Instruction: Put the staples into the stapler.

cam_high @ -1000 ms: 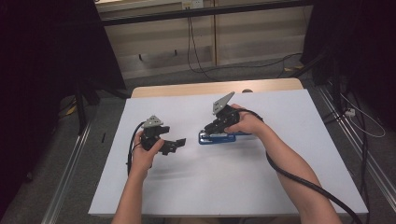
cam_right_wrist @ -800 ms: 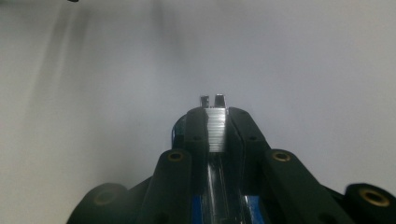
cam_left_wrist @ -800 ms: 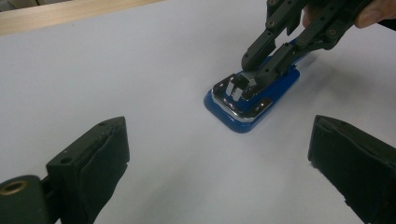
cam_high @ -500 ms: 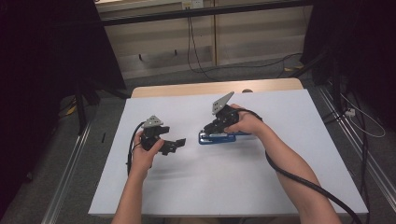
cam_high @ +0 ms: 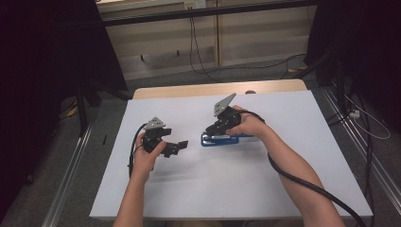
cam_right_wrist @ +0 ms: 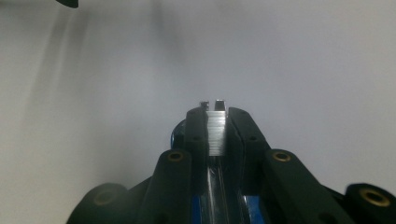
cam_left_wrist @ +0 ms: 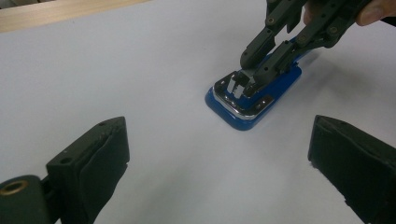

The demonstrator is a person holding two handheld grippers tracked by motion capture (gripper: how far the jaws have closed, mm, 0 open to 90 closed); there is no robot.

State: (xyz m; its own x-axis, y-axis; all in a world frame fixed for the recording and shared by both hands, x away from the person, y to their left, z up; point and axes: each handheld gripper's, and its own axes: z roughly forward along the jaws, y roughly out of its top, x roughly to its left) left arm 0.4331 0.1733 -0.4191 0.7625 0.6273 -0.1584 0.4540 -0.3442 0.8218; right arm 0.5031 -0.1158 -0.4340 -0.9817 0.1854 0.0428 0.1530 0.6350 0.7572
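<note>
A blue stapler [cam_high: 222,140] lies open on the white table cover [cam_high: 236,184], its metal channel facing up. My right gripper [cam_high: 210,131] reaches down into the stapler's front end. In the right gripper view its jaws [cam_right_wrist: 216,114] are shut on a silver strip of staples [cam_right_wrist: 216,133] over the channel. In the left gripper view the same strip [cam_left_wrist: 236,86] sits at the tip of the stapler [cam_left_wrist: 233,119]. My left gripper [cam_high: 181,145] is held a short way left of the stapler, pointing at it. It stands open [cam_left_wrist: 219,140] with nothing between the pads.
The white cover spans most of the table, with a wooden strip [cam_high: 189,90] bare at the far edge. Black cables trail from both grippers toward the person. Dark curtains and floor rails flank the table.
</note>
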